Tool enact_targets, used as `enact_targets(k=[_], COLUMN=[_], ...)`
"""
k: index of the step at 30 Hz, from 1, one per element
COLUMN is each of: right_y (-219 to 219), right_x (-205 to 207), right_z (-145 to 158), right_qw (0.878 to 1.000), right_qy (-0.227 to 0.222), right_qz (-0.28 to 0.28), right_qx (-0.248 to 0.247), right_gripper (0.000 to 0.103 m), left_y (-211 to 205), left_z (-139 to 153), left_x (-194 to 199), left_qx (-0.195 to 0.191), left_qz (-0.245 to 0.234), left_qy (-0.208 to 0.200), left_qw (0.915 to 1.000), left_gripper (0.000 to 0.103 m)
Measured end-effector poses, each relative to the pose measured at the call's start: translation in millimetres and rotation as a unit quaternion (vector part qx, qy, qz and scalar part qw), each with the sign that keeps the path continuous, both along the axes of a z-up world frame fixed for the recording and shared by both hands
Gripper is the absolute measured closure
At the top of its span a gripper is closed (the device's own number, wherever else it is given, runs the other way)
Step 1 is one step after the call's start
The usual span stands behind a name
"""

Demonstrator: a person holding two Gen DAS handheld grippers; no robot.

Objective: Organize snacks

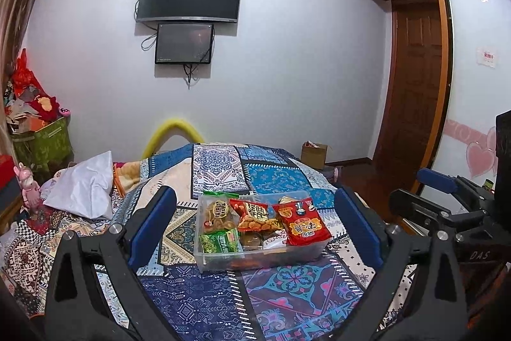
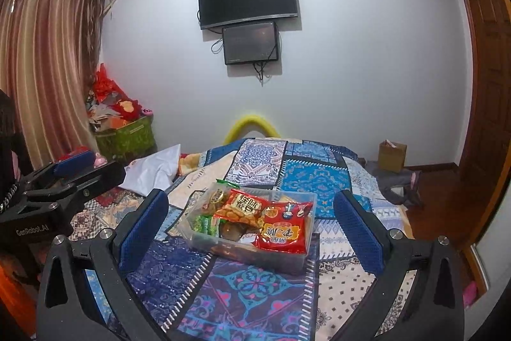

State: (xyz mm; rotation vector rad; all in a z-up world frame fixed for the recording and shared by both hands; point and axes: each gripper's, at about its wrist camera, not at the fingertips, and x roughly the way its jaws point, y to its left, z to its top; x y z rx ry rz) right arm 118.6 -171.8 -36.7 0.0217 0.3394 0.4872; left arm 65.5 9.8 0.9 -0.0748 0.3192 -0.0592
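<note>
Both my left gripper and right gripper hang wide open and empty above the bed. The clear bin sits on the quilt ahead, snacks heaped inside, the red packet probably overhanging its rim. I'd approach low, pinch that packet's edge gently, and steady the bin.
</note>
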Motion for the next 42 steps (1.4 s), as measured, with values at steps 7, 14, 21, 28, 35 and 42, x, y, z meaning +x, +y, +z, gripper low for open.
enact_targets(k=[7, 14, 21, 28, 35, 42], right_y=[0.5, -0.6, -0.7, -0.1, 0.5, -1.7], right_x=[-1.0, -1.6, -1.9, -1.5, -1.7, -2.2], right_z=[0.6, 0.9, 1.1, 1.0, 2.1, 2.5], right_qw=[1.000, 1.000, 1.000, 1.000, 1.000, 1.000], right_qy=[-0.001, -0.002, -0.002, -0.002, -0.004, -0.008], right_qz=[0.000, 0.001, 0.001, 0.001, -0.001, -0.005], right_qx=[0.002, 0.004, 0.005, 0.007, 0.004, 0.005], right_gripper=[0.000, 0.000, 0.000, 0.000, 0.000, 0.000], left_y=[-1.5, -4.5, -4.6, -5.0, -3.9, -3.1], left_z=[-1.0, -1.3, -0.5, 0.3, 0.7, 1.2], left_x=[-0.4, 0.6, 1.3, 0.3, -0.5, 0.0], left_qx=[0.001, 0.002, -0.001, -0.001, -0.002, -0.002], left_qz=[-0.003, -0.006, -0.008, -0.010, -0.011, -0.012], left_qy=[0.001, 0.004, 0.005, 0.005, 0.004, 0.004], left_qw=[1.0000, 1.0000, 1.0000, 0.9999, 0.9999, 0.9999], left_gripper=[0.003, 0.003, 0.003, 0.003, 0.003, 0.003])
